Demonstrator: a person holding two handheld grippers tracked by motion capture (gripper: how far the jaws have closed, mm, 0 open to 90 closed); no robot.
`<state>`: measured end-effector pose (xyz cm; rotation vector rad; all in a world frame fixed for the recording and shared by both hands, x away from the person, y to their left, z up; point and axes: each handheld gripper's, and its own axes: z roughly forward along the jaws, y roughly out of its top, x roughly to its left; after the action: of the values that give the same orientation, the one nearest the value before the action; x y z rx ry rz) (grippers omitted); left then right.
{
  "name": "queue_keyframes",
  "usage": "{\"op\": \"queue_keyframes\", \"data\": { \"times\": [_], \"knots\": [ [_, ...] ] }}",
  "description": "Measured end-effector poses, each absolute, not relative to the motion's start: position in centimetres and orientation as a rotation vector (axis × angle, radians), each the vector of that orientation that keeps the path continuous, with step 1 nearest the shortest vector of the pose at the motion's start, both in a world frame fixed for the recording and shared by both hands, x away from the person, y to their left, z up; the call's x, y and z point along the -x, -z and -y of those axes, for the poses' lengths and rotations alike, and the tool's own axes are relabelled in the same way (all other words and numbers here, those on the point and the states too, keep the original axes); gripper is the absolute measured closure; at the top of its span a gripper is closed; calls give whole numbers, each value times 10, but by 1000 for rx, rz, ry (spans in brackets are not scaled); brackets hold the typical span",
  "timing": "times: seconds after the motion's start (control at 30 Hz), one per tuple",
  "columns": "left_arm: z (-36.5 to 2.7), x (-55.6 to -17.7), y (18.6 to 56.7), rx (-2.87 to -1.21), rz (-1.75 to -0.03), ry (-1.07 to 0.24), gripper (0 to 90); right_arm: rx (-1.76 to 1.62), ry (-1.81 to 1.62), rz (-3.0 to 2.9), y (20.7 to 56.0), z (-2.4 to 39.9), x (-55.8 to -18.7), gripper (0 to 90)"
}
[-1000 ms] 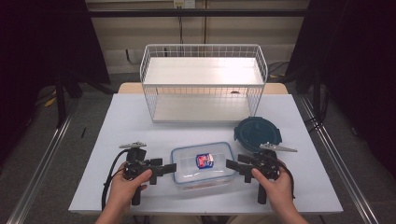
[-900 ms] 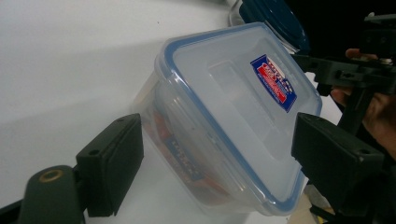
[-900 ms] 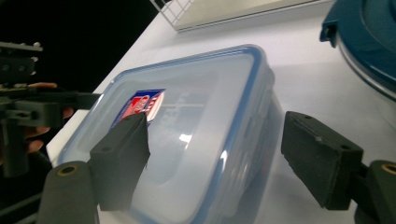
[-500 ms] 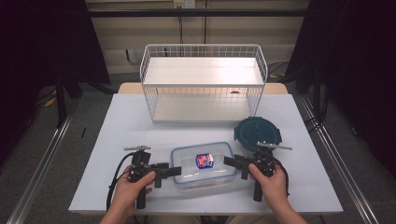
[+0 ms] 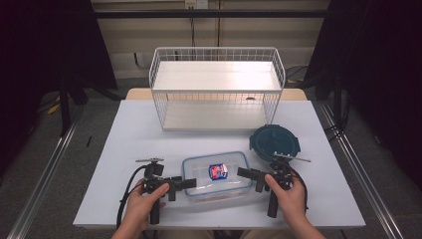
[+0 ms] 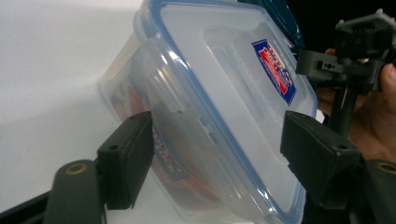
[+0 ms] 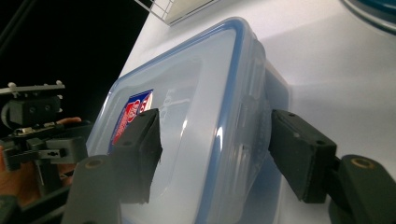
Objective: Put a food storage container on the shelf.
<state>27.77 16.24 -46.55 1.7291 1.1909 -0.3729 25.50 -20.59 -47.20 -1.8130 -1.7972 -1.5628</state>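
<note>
Item: clear lidded box, front-centre of table, before the wire rack.

Left gripper and right gripper: jaws part-open, just closing, straddling its ends (no firm grip evident).

Handling: close evenly on both, lift level.

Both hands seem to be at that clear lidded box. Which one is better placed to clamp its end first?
Probably the left. The left gripper already straddles the end of the clear box, its jaws having just been closing, lid edge and clip between them. The right gripper also straddles its end, one jaw over the lid.
</note>
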Motion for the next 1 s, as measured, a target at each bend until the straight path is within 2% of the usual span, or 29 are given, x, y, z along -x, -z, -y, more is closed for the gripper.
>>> {"op": "queue_keyframes", "data": {
  "times": [0.47, 0.7, 1.0],
  "knots": [
    [-168, -275, 466, -1616, -1290, 434, 371, 1850, 1601, 1618, 469, 215, -251, 500],
    [-172, -273, 464, -1559, -1334, 472, 451, 1874, 1646, 1538, 468, 217, -248, 543],
    [-174, -267, 460, -1516, -1339, 456, 516, 1867, 1690, 1480, 465, 219, -246, 560]
  ]
}}
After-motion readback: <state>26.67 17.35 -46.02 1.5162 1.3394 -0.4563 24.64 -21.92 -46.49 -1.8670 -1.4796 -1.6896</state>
